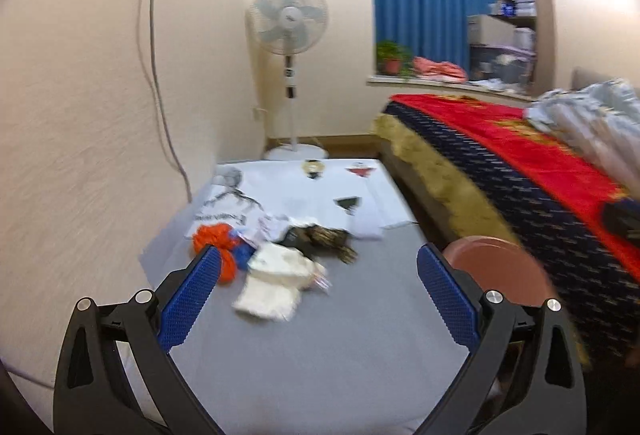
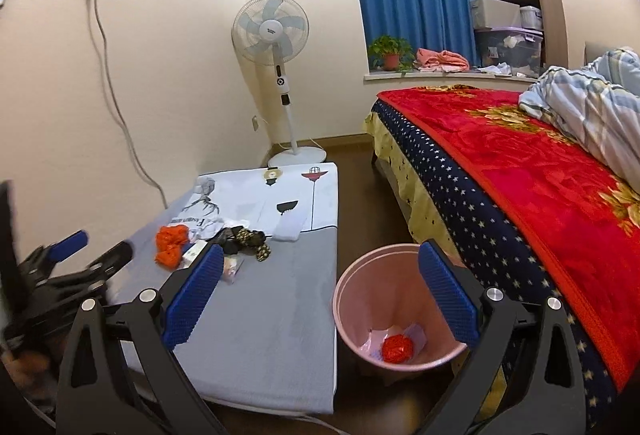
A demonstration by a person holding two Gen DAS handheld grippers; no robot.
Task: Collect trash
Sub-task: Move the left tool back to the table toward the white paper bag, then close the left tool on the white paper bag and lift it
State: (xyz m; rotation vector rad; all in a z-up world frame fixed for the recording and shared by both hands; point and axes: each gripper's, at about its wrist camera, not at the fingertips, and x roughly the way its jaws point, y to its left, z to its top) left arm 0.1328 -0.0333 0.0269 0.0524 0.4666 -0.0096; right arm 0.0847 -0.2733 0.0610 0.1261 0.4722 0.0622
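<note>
Right wrist view: right gripper [image 2: 320,283] jaws spread wide, nothing between them, held above the gap between the low table [image 2: 280,335] and the pink bin [image 2: 352,319]. Bin stands on the floor just right of the table, between table and bed [image 2: 540,203]; a red crumpled wad [image 2: 397,349] and pale paper scraps lie in its bottom. On the table's far-left part: orange crumpled trash [image 2: 171,245], a dark patterned cloth bundle [image 2: 246,239], a small clear wrapper [image 2: 232,269]. Left gripper [image 2: 92,247] at the table's left edge, blurred, fingers apart. Left wrist view, motion-blurred: left gripper [image 1: 318,275] wide open and empty over the table [image 1: 320,355], white crumpled paper [image 1: 276,281] and orange trash [image 1: 218,249] ahead of it, bin rim [image 1: 500,267] behind the right finger. Fan [image 2: 276,35] stands past the table's far end.
</note>
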